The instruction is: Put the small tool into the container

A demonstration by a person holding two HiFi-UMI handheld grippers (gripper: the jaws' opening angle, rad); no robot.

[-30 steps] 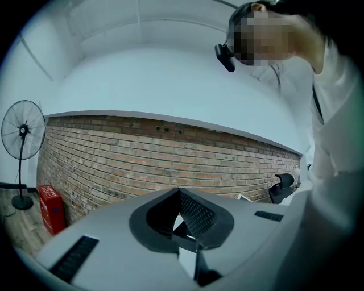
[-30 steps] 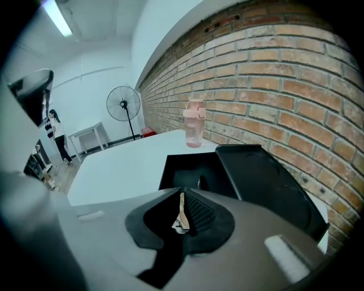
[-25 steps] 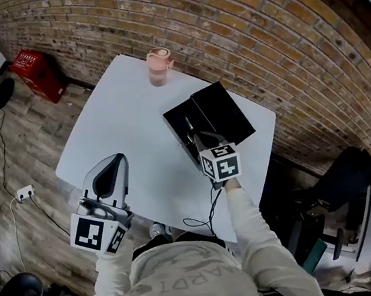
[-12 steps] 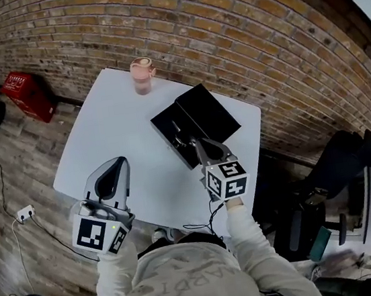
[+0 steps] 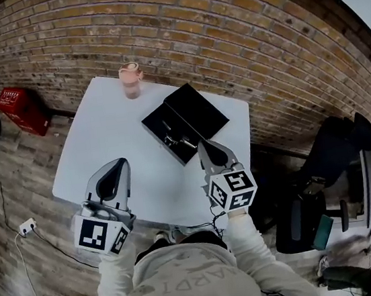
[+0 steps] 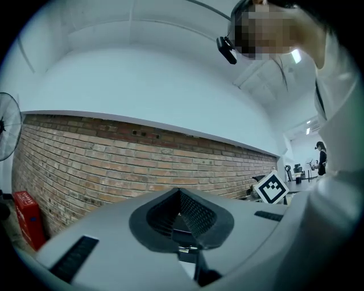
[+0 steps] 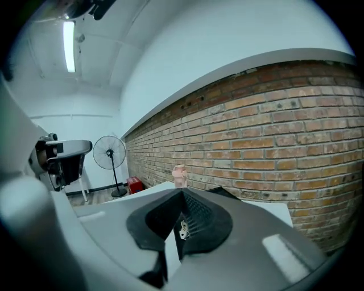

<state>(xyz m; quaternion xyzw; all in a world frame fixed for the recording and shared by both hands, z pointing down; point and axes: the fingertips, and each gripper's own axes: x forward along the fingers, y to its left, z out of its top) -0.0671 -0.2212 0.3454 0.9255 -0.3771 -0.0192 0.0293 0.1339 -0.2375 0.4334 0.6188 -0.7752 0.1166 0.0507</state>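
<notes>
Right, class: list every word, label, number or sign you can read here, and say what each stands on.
No text can be read for sure.
Sweatshirt: pale letters across the front, upside down in the head view, too blurred to read.
Marker cubes: black-and-white square patterns, no words.
Red crate: any print is too small to read.

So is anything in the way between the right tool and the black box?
No, nothing visible. The right tool, shut and empty, is right beside the open black box. The pink cup stands far off at the table edge.
</notes>
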